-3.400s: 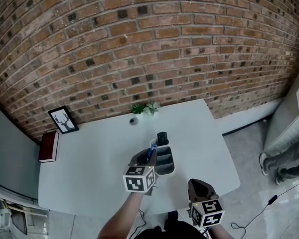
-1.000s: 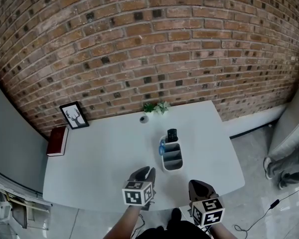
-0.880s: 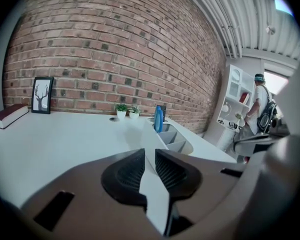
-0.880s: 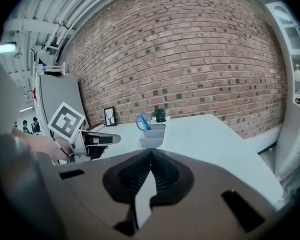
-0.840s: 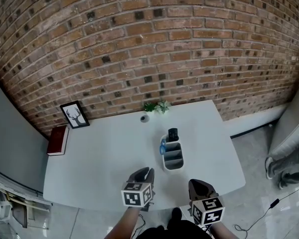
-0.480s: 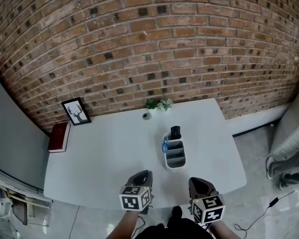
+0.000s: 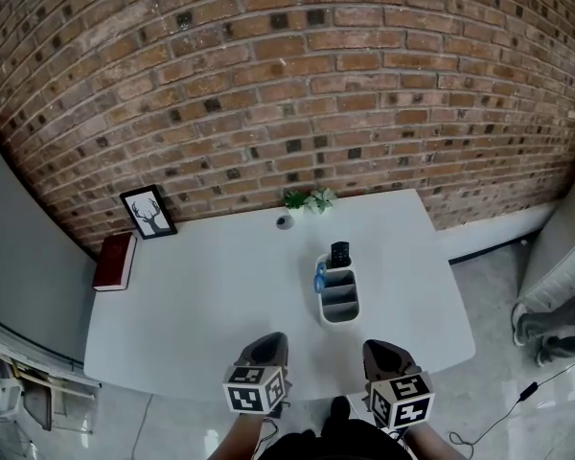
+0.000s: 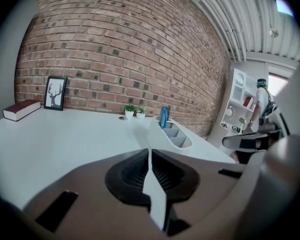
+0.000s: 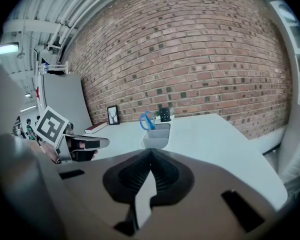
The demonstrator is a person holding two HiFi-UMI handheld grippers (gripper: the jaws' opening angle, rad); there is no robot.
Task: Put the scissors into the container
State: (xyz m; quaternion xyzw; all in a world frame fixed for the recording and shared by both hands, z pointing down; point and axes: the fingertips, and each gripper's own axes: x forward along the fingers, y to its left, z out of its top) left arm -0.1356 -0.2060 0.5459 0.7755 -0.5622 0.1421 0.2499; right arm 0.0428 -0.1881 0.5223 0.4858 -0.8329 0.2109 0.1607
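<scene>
left hand-held gripper (image 7: pixel 267 340) retreated; one scissors (image 7: pixel 319 278)

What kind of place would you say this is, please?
Probably an office or studio room: a brick wall, a white table with a desk organiser, and a framed picture, book and small plants.

Looks along the right gripper (image 9: pixel 151 153), jaws pressed together on nothing; finds blue-handled scissors (image 9: pixel 146 120) standing handles-up in the container (image 9: pixel 158 135) on the white table (image 9: pixel 217 130); catches the left gripper (image 9: pixel 91 143) at left.
</scene>
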